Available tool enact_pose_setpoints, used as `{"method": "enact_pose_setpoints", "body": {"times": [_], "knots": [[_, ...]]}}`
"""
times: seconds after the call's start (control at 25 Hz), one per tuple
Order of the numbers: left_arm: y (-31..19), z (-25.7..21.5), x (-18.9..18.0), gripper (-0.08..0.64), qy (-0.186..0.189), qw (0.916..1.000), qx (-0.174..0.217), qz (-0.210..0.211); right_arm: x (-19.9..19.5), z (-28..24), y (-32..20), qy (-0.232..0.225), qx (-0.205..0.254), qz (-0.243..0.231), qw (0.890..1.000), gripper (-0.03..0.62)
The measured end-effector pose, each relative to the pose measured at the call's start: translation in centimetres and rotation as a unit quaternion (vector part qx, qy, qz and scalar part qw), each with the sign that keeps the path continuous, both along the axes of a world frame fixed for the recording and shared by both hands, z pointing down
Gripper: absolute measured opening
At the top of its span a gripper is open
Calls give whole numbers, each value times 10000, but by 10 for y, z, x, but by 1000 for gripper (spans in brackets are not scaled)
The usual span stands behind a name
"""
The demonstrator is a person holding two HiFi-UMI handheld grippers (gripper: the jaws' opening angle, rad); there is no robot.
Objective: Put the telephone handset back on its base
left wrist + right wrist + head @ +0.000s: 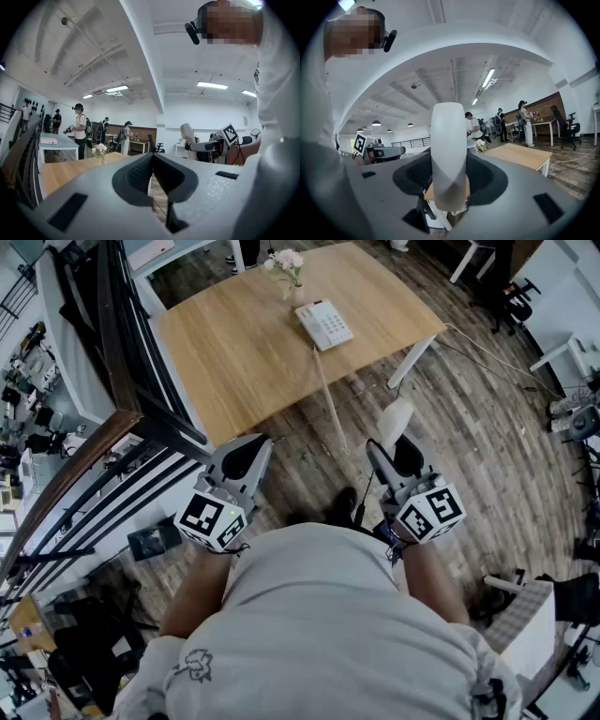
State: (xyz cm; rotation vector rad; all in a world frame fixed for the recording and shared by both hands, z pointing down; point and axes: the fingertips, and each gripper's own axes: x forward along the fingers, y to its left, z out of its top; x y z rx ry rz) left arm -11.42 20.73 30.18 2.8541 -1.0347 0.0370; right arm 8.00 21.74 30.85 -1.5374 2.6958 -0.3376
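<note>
The white telephone handset (396,418) stands upright between the jaws of my right gripper (392,448), which is shut on it; in the right gripper view the handset (448,154) fills the middle between the dark pads. Its coiled cord (330,399) runs up to the white telephone base (324,324) on the wooden table (244,352), well ahead of both grippers. My left gripper (253,454) is held close to my body beside the right one, off the table's near edge. Its jaws (152,164) meet with nothing between them.
A small vase of pale flowers (288,271) stands just behind the base. A dark metal railing (141,399) runs along the left. White table legs (412,360) and cables lie on the wood floor to the right. Several people stand far off (79,129).
</note>
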Motion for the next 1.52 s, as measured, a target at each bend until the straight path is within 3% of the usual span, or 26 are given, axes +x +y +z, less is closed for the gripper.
{"method": "enact_pose_setpoints", "body": {"times": [0.76, 1.52], "knots": [[-39, 6, 38, 6, 37, 9993, -123, -363, 34, 0, -50, 23, -116, -401, 9991, 227], [-106, 13, 157, 6, -153, 9977, -140, -641, 129, -5, -116, -197, 1, -1117, 9935, 227]]}}
